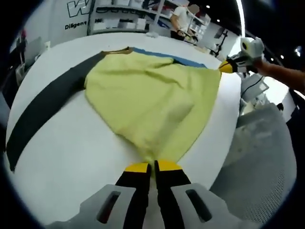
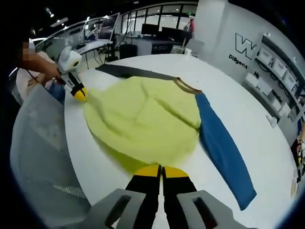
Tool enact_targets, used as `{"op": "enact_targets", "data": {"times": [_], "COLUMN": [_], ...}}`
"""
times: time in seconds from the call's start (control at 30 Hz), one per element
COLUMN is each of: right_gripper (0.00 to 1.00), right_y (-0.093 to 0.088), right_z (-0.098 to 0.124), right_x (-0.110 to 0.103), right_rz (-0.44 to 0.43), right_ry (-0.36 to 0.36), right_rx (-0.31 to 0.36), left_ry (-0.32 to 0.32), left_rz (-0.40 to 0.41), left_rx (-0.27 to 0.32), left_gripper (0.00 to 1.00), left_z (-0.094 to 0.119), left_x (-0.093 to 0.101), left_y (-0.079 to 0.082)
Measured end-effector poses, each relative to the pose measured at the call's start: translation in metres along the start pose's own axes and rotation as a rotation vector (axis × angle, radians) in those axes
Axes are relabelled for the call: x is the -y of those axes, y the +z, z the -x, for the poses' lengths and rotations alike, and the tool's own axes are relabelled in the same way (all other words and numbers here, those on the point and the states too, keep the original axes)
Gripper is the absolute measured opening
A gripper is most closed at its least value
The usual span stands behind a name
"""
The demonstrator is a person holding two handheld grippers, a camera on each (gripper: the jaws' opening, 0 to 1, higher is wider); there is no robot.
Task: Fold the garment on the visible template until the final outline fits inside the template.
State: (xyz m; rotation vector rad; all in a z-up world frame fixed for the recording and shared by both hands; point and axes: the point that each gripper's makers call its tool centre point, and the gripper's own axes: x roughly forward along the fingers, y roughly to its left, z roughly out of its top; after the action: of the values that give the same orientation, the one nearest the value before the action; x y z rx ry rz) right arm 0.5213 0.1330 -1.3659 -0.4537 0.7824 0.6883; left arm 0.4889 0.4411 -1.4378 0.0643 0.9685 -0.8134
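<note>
While the garment (image 1: pixel 152 105) lies spread on the white bench (image 1: pixel 66 143), each claw is clenched on a corner of its yellow hem, which looks like the hold for lifting that edge and folding the body over toward the collar (image 2: pixel 186 86). The left claw (image 1: pixel 152 166) pinches the hem point nearest its own camera; the right claw (image 2: pixel 161 169) does the same at the other corner, and the cloth between them is pulled into a taut line.

Relative to the garment, the left gripper view adds the black sleeve (image 1: pixel 43 109) stretched out flat along the bench and only a thin blue strip past the far edge. The right gripper view instead lays out the whole blue sleeve (image 2: pixel 224 148), and beyond the garment, desks and monitors. No template outline can be made out on the bench from either view.
</note>
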Motion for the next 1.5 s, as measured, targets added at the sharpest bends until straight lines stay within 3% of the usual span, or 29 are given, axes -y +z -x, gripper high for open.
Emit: {"op": "enact_targets", "data": {"times": [0.1, 0.4, 0.5, 0.67, 0.87, 0.97, 1.1, 1.17, 1.27, 1.33, 1.5], "right_gripper": [0.00, 0.00, 0.00, 0.00, 0.00, 0.00, 0.00, 0.03, 0.12, 0.12, 0.11], "right_y": [-0.008, -0.048, -0.061, -0.074, -0.084, -0.088, -0.095, -0.095, -0.082, -0.073, -0.070], "right_z": [0.001, 0.000, -0.003, -0.002, -0.005, -0.006, -0.004, -0.001, 0.000, -0.002, -0.013], "right_x": [-0.005, -0.041, -0.055, -0.079, -0.090, -0.093, -0.097, -0.097, -0.095, -0.093, -0.096], "right_rz": [-0.012, -0.038, -0.026, 0.002, 0.042, 0.061, 0.160, 0.171, 0.168, 0.142, 0.133], "right_ry": [0.020, 0.129, 0.158, 0.210, 0.226, 0.230, 0.253, 0.250, 0.228, 0.218, 0.217], "right_rx": [-0.024, -0.129, -0.166, -0.209, -0.230, -0.228, -0.229, -0.224, -0.159, -0.125, -0.122], "left_ry": [-0.037, -0.069, -0.059, -0.034, -0.040, -0.041, -0.039, -0.028, 0.013, 0.038, 0.022], "left_rz": [0.068, 0.127, 0.126, 0.056, 0.039, 0.013, -0.001, -0.022, -0.038, -0.066, -0.151], "left_rx": [-0.024, -0.073, -0.082, -0.130, -0.158, -0.152, -0.144, -0.106, -0.036, 0.004, 0.055], "left_gripper": [0.01, 0.00, 0.01, 0.01, 0.01, 0.02, 0.05, 0.13, 0.34, 0.42, 0.30], "left_z": [0.007, 0.023, 0.025, 0.026, 0.028, 0.028, 0.031, 0.032, 0.033, 0.032, 0.029], "left_x": [0.004, 0.000, -0.003, -0.007, -0.007, -0.007, -0.007, -0.010, -0.016, -0.020, -0.006], "left_y": [-0.005, -0.020, -0.023, -0.032, -0.041, -0.040, -0.041, -0.035, -0.024, -0.016, 0.000]}}
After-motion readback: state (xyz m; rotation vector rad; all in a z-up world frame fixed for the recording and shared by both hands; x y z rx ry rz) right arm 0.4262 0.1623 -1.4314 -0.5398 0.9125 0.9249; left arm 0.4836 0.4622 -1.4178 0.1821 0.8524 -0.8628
